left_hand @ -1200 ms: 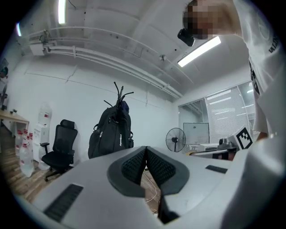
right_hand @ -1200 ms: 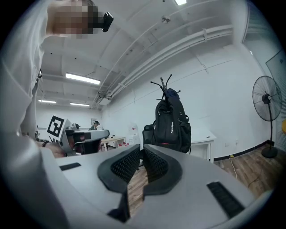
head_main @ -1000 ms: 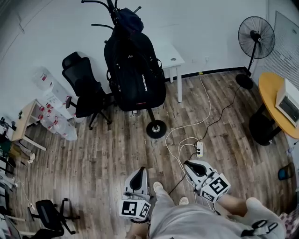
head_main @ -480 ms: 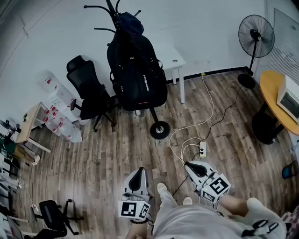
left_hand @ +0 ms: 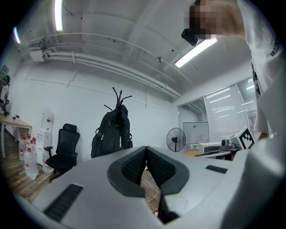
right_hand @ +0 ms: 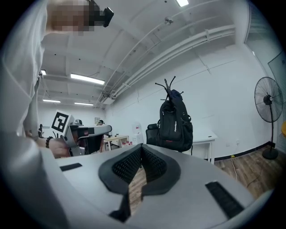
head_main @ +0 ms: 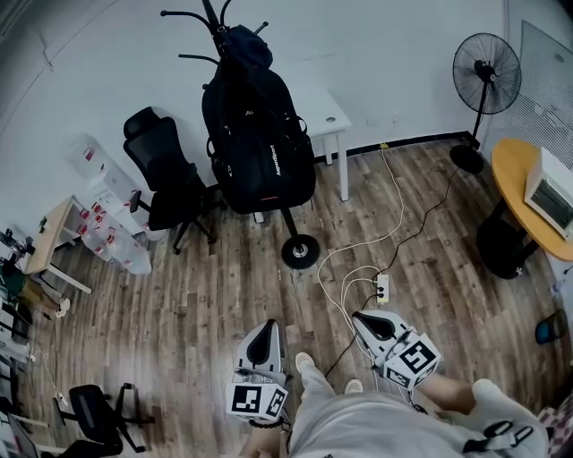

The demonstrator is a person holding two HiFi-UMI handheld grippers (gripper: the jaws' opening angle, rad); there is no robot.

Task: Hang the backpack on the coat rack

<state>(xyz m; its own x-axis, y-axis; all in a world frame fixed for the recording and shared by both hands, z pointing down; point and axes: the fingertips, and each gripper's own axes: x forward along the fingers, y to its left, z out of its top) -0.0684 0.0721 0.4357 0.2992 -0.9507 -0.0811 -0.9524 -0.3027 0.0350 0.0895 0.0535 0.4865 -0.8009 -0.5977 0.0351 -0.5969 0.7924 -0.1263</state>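
A black backpack (head_main: 260,134) hangs from the top of a black coat rack (head_main: 213,18) that stands on a round base (head_main: 299,250). The backpack (left_hand: 111,134) shows far ahead in the left gripper view, and the backpack (right_hand: 175,125) is equally distant in the right gripper view. My left gripper (head_main: 261,338) is held low near the person's body, shut with nothing in it. My right gripper (head_main: 369,320) is beside it, pointing toward the rack, its pads together and empty. Both stand well back from the rack.
A black office chair (head_main: 166,174) stands left of the rack, a white table (head_main: 327,116) right behind it. White cables and a power strip (head_main: 382,287) lie on the wooden floor ahead of my right gripper. A floor fan (head_main: 483,76) and a round yellow table (head_main: 524,192) stand at the right.
The view has shifted only slightly. Both grippers keep their places near the body and stay shut; the backpack hangs as before.
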